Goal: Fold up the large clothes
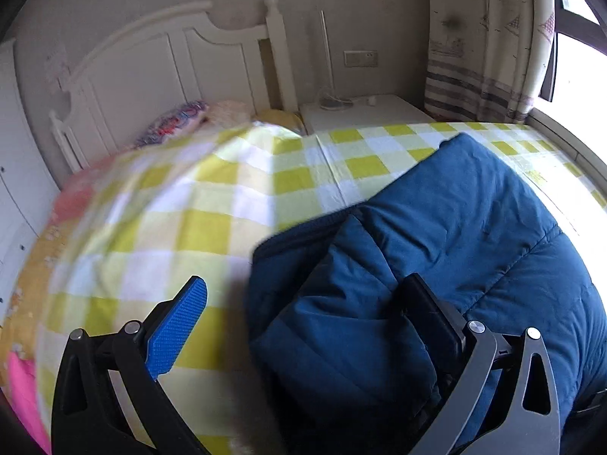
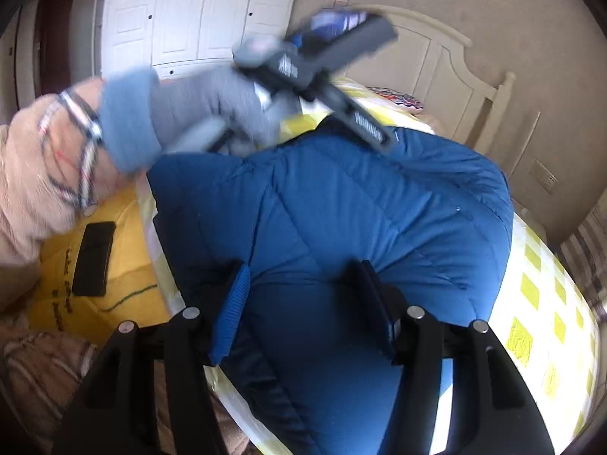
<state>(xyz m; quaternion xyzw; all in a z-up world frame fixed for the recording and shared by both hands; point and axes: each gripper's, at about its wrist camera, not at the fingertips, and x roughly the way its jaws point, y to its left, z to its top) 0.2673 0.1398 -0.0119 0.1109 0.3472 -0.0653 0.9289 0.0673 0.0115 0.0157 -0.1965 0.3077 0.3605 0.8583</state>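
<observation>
A blue quilted jacket [image 1: 447, 250] lies folded on the bed with the yellow-and-white checked sheet [image 1: 212, 204]. My left gripper [image 1: 303, 303] is open above the jacket's left edge, one finger over the sheet, the other over the fabric, holding nothing. In the right wrist view the jacket [image 2: 334, 212] fills the middle. My right gripper [image 2: 303, 295] is open just above it, jaws apart with fabric below them. The left gripper [image 2: 326, 60] shows there, blurred, held in a gloved hand [image 2: 197, 113] over the jacket's far edge.
A white headboard [image 1: 159, 64] and pillows [image 1: 174, 123] stand at the bed's far end, a white nightstand [image 1: 364, 112] and curtain [image 1: 489, 38] beyond. A black phone [image 2: 94, 258] lies on a yellow cloth [image 2: 121, 265] at the left. White wardrobe doors [image 2: 197, 11] stand behind.
</observation>
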